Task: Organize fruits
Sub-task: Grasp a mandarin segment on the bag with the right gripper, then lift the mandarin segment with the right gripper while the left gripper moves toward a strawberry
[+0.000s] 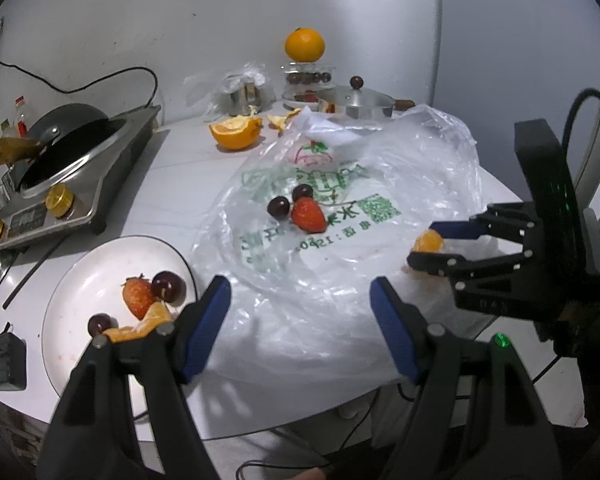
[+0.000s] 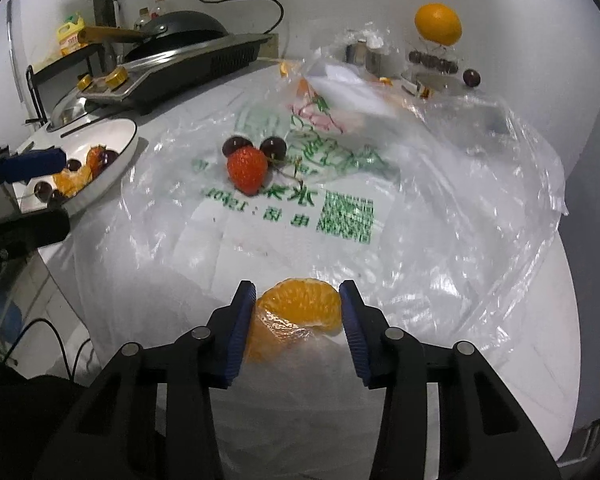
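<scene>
Right gripper [image 2: 298, 312] is seen low over the plastic bag [image 2: 440, 216], jaws closed onto an orange segment [image 2: 300, 306]; both blue pads touch the segment's sides. A fold of clear bag film is caught at the segment's lower left. In the left wrist view the same segment [image 1: 429, 241] is seen between the right gripper's [image 1: 426, 246] fingertips, at the bag's [image 1: 340, 288] right edge.

Left gripper [image 1: 300, 300] is held with jaws apart, nothing between them, over the bag's near edge, just beside the plate [image 1: 76, 280].

On the plate: 1 strawberry [image 1: 138, 297], 2 cherries [image 1: 168, 286] visible from the left wrist, 1 orange piece [image 1: 140, 326] partly hidden behind the left finger.

On the bag's middle: 1 strawberry [image 2: 247, 171] touching 2 cherries [image 2: 236, 145] behind it.

At the back of the table [image 1: 188, 152]: a cut orange half [image 1: 236, 132], peel scraps, a whole orange [image 1: 305, 45] perched on a glass container, a small lidded pot [image 1: 356, 103]. A stove [image 1: 76, 184] with a dark pan is noted at left.
</scene>
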`<state>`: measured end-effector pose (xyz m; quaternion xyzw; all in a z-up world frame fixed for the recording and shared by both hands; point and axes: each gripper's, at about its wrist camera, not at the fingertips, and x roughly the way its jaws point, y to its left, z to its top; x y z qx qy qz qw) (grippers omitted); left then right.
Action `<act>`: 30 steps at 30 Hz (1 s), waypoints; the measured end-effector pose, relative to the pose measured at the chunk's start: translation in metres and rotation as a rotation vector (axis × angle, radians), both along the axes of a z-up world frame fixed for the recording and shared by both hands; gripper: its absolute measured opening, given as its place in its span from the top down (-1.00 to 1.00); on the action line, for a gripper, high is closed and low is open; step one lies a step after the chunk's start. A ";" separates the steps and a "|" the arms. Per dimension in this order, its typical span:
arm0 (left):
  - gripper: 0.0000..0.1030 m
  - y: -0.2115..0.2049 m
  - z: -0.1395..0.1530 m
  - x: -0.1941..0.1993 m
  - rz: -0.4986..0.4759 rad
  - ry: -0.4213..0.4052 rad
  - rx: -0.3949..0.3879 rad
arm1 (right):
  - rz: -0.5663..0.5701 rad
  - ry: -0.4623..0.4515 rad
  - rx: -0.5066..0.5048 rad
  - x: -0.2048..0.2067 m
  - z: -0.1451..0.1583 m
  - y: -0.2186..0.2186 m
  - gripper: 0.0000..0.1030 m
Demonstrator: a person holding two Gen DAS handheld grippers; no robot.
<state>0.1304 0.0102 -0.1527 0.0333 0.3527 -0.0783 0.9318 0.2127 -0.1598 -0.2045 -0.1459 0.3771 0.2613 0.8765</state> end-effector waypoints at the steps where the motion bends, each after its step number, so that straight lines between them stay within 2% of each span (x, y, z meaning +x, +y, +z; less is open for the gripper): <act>1: -0.42 0.002 0.000 0.000 0.002 -0.001 -0.003 | 0.000 -0.004 0.000 0.002 0.001 0.002 0.11; 9: -0.42 0.024 -0.002 0.000 0.044 0.000 -0.012 | -0.016 -0.067 0.026 0.024 0.006 0.024 0.09; 12: -0.42 0.030 -0.004 0.000 0.052 -0.001 -0.024 | -0.028 -0.066 0.023 0.028 0.006 0.028 0.01; 15: -0.42 0.033 -0.005 0.000 0.051 -0.003 -0.034 | -0.042 -0.041 0.033 0.029 0.006 0.026 -0.07; 20: -0.42 0.035 -0.007 -0.001 0.037 -0.006 -0.056 | -0.062 0.054 0.046 0.027 -0.001 0.021 -0.07; 27: -0.43 0.043 -0.005 -0.003 0.030 -0.020 -0.068 | -0.143 0.118 0.105 0.039 -0.001 0.018 -0.07; 30: -0.43 0.046 -0.004 -0.003 0.036 -0.027 -0.065 | -0.172 0.148 0.090 0.047 -0.005 0.021 0.18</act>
